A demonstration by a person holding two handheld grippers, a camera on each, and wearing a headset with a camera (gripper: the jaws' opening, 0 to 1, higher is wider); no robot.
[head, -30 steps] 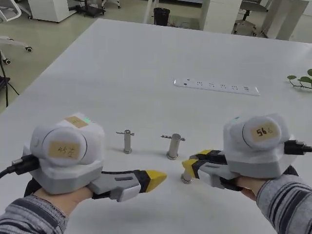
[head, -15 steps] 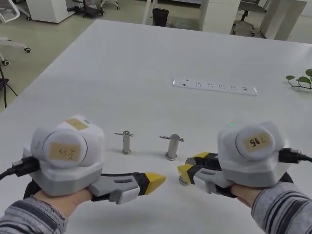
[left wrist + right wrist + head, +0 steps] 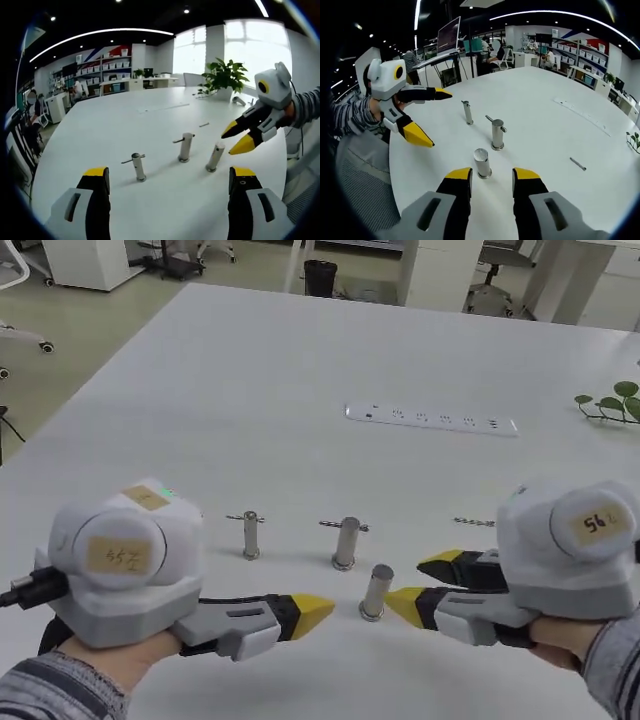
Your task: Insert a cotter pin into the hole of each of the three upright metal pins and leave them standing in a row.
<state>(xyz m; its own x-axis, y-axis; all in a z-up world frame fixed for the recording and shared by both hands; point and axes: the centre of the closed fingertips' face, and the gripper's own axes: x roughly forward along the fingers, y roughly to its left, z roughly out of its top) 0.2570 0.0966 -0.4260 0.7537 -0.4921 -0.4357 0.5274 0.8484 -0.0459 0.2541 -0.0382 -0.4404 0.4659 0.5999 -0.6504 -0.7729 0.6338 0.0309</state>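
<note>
Three upright metal pins stand in a row on the white table. The far thin pin and the middle pin each carry a cotter pin through the top. The near pin has none. A loose cotter pin lies flat to the right. My right gripper is open, just right of the near pin and clear of it. My left gripper is wide open, left of the row.
A white power strip lies further back on the table. A small green plant sits at the right edge. Office chairs, desks and shelves stand beyond the table.
My right gripper has drawn back to the right from the near pin, which now stands free in plain view. The head camera tilted a little. The left gripper stayed put.
</note>
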